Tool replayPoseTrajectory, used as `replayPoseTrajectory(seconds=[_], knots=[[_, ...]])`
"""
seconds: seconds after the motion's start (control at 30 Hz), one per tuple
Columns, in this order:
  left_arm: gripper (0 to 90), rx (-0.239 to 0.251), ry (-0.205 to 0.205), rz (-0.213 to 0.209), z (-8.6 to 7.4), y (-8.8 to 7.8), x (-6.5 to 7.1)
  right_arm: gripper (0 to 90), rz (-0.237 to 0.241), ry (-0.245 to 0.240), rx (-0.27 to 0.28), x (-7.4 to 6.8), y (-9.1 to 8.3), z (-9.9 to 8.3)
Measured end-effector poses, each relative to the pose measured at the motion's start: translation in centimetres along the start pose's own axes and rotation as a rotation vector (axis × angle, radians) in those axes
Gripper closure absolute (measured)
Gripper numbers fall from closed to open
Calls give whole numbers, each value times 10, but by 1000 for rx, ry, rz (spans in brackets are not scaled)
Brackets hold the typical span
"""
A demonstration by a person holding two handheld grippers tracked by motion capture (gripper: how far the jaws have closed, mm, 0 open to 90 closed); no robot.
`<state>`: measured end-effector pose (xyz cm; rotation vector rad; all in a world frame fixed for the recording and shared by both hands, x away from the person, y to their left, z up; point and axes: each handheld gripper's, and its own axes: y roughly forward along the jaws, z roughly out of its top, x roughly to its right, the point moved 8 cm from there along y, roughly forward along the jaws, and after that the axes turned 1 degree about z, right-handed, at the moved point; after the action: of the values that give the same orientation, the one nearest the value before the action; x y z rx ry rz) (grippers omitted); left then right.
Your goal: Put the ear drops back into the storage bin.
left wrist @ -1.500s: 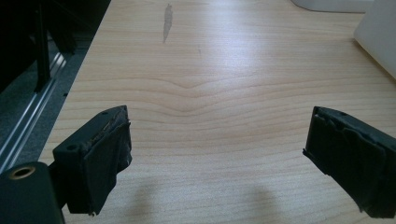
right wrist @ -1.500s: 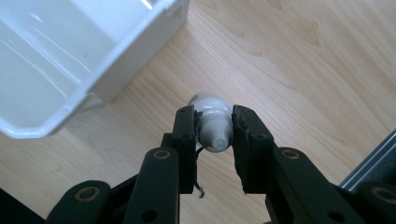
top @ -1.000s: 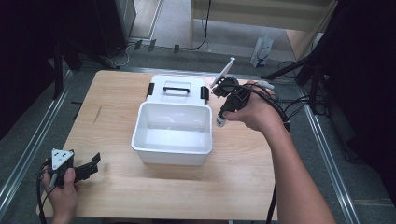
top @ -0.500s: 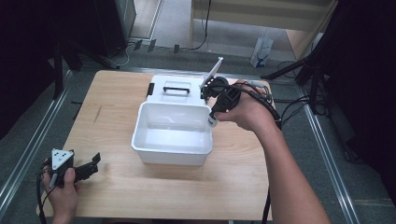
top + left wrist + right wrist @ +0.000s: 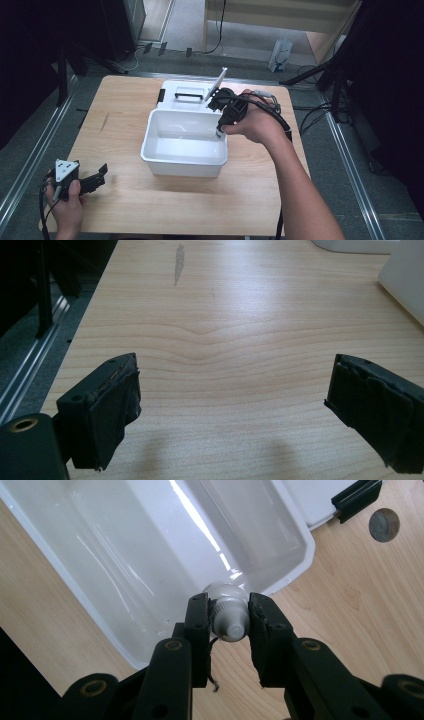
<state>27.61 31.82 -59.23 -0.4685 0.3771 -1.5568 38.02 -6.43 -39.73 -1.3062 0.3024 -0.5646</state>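
Note:
An open white bin (image 5: 185,162) stands in the middle of the wooden table (image 5: 280,200). My right gripper (image 5: 216,102) hovers over the bin's far right corner, shut on the cap end of a white tube (image 5: 216,84) whose flat end sticks up and away. In the right gripper view the jaws pinch the ribbed cap of the tube (image 5: 225,589), with the right gripper (image 5: 229,620) above the bin's (image 5: 150,545) glossy inside. My left gripper (image 5: 102,172) rests at the front left of the table. The left gripper (image 5: 232,405) stands wide open over bare wood.
The bin's white lid (image 5: 175,86) with a black handle lies flat just behind it. A grey scuff (image 5: 106,121) marks the table's left half. Metal rails run along the floor on both sides. The right gripper's cable (image 5: 280,120) trails toward the table's right edge.
My right gripper has carried the tube leftward, from beside the bin's right wall to above its far right corner. The left gripper has stayed put.

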Motion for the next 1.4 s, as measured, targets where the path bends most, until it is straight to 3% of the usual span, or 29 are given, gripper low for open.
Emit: replayPoseTrajectory(seconds=[0.67, 0.93, 1.23, 1.4], knots=[[76, -1, 1, 0, 0, 0, 0, 726, 35, -32, -21, -2, 42, -12], [76, -2, 1, -1, 0, 0, 0, 724, 65, -89, -3, -6, 64, -16], [76, -7, 4, -2, 0, 1, 0, 723, 59, -194, -66, -16, 88, -21], [76, -9, 4, -2, 0, 1, 0, 723, 51, -218, -83, -17, 95, -22]])
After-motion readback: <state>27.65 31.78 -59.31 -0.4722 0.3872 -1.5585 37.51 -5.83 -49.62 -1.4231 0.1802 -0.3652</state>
